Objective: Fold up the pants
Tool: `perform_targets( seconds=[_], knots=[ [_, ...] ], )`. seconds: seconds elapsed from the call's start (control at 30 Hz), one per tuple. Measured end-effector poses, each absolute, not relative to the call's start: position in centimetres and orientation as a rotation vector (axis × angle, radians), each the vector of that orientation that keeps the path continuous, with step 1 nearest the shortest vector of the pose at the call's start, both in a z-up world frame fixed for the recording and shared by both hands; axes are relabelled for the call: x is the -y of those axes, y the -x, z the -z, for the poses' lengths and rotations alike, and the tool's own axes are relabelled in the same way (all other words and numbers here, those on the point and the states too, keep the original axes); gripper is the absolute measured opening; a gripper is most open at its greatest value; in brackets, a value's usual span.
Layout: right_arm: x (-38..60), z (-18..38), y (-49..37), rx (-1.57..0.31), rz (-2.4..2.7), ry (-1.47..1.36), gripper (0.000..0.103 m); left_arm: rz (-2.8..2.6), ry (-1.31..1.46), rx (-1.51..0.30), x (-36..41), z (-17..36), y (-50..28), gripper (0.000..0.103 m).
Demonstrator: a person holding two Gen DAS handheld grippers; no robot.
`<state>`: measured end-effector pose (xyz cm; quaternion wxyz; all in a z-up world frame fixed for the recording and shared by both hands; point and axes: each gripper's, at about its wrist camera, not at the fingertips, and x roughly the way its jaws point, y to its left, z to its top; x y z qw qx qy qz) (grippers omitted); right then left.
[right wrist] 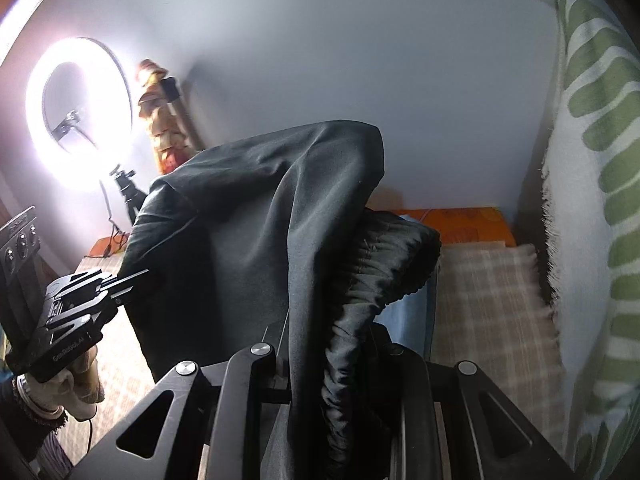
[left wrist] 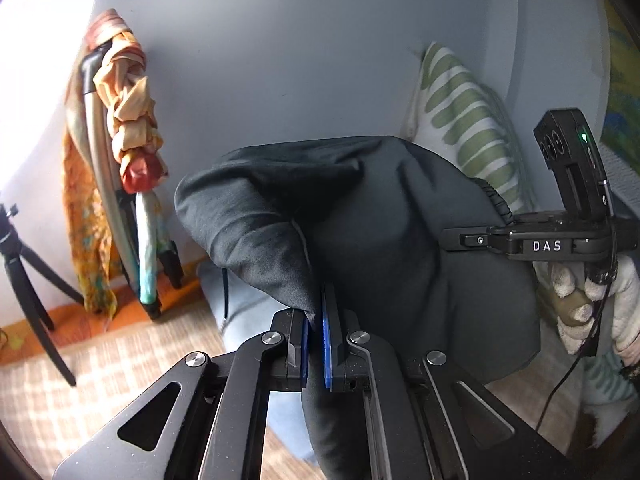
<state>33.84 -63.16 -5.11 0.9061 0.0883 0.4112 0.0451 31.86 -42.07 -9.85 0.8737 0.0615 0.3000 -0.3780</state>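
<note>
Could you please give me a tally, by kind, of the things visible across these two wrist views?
Dark grey fabric pants: 1
Black two-finger grippers, left gripper and right gripper: 2
Green-and-white striped pillow: 1
Glowing white ring light: 1
Black tripod: 1
Total: 6

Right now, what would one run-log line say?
task: fold pants | left gripper: shut on dark pants | right gripper: shut on waistband | pants lifted, draping
</note>
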Motion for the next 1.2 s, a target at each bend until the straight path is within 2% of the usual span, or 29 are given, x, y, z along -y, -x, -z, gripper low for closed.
perform_targets(
  seconds=[0.37, 0.73, 0.8, 0.83, 0.9, 0.97, 1.0, 1.03, 1.13, 1.2],
  knots=[
    [65.3, 11.0, -37.0, -0.938, -0.064, -0.167, 0.020, 0.720, -0.186, -0.685, 43.9, 13.6, -35.3, 0.004],
    [64.3, 11.8, -36.5, -0.937, -0.003, -0.076, 0.023, 0.681, -0.241, -0.702, 45.1, 15.0, -36.3, 0.004],
    [64.6, 12.0, -36.6, -0.938, 0.013, -0.083, 0.026, 0.675, -0.248, -0.715, 45.1, 15.2, -36.4, 0.005],
    [64.6, 11.9, -36.5, -0.937, 0.030, -0.075, 0.031, 0.666, -0.248, -0.718, 45.0, 15.2, -36.5, 0.008],
    [64.8, 12.0, -36.4, -0.938, 0.061, -0.061, 0.039, 0.668, -0.240, -0.733, 44.9, 15.1, -36.6, 0.008],
    [65.0, 11.8, -36.0, -0.935, 0.100, -0.049, 0.054, 0.647, -0.235, -0.733, 44.2, 14.9, -36.5, 0.020],
    [65.1, 11.6, -35.7, -0.930, 0.119, -0.040, 0.058, 0.643, -0.229, -0.739, 43.9, 14.8, -36.5, 0.025],
    [65.2, 11.4, -35.3, -0.924, 0.139, -0.032, 0.066, 0.643, -0.218, -0.743, 43.5, 14.6, -36.4, 0.034],
    [65.1, 10.3, -33.8, -0.903, 0.167, -0.026, 0.070, 0.648, -0.220, -0.731, 42.3, 13.7, -35.1, 0.038],
    [64.8, 9.2, -32.6, -0.885, 0.194, -0.011, 0.075, 0.651, -0.227, -0.725, 41.7, 13.1, -34.2, 0.045]
  ],
)
